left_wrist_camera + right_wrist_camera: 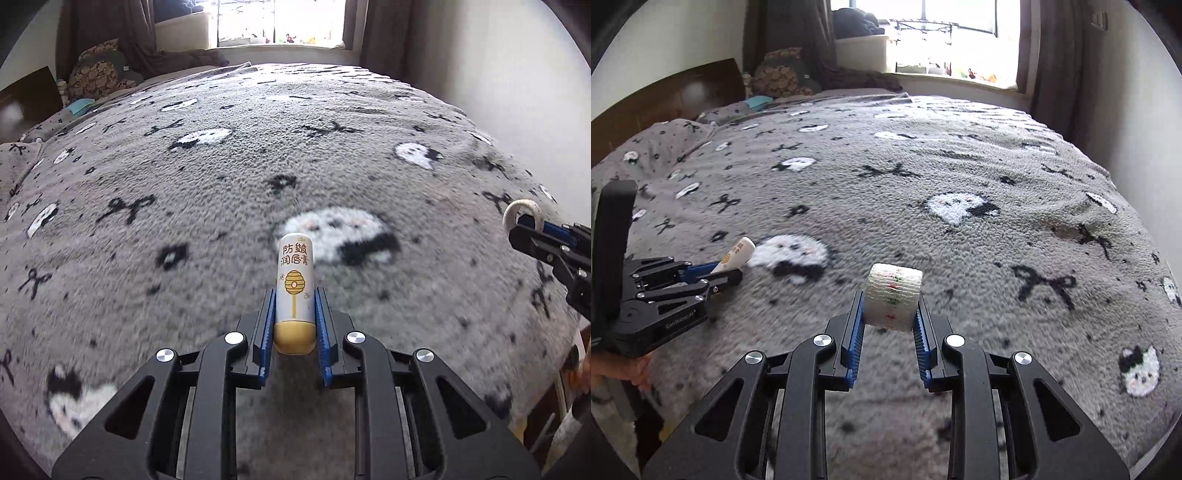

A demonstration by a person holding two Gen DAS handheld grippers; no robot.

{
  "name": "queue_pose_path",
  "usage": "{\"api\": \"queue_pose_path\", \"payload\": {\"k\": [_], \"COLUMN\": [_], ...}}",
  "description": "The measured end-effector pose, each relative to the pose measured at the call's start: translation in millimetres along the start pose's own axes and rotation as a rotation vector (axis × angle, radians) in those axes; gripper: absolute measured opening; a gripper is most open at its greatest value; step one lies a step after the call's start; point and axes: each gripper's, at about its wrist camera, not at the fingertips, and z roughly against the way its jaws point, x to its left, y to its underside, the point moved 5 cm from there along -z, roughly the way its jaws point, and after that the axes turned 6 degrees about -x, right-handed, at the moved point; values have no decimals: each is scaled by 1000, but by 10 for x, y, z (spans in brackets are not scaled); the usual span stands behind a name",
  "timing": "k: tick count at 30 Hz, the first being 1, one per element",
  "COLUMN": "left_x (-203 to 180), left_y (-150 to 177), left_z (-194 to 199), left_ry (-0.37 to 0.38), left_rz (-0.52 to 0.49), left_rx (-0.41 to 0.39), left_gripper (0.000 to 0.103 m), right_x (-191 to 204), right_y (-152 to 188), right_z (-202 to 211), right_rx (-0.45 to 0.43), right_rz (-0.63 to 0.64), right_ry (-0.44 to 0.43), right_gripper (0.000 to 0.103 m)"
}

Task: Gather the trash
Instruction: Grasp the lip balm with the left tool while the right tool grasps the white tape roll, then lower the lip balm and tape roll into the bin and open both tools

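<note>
Above the grey patterned bed cover [221,192], the left claw [294,299] is clamped on a white-and-yellow lip balm tube [294,284], which points forward between its blue pads. Just beside it, the right claw [891,301] grips a white gauze tape roll [893,295] off the bed.

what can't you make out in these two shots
- Lip balm tube: its lower sides are covered by the left tongs in the left wrist view; the small print near its tip is too small to read.
- Bandage roll: its ends are hidden by the right tongs in the right wrist view.
- Any trash bin: none appears in either view.
- Blanket: blurred near the lower edges of both views.
</note>
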Motion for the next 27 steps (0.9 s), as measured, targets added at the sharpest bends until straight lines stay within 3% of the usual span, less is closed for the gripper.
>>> {"api": "queue_pose_path", "payload": {"k": [8, 15, 20, 27], "left_x": [-155, -416, -577, -735], "left_y": [345, 849, 1346, 2037], "left_z": [793, 1412, 1581, 1424], "left_ry": [29, 52, 96, 155], "left_rz": [-4, -66, -88, -99], "left_rx": [-92, -145, -109, 22], "left_gripper": [19, 19, 19, 19], "right_x": [232, 407, 483, 615], "right_y": [361, 836, 1205, 1841], "right_z": [723, 1209, 1329, 1102], "right_rx": [-71, -100, -72, 99], "right_rz": [44, 52, 48, 8], "right_ry": [-65, -126, -137, -183], "right_gripper": [26, 26, 26, 26]}}
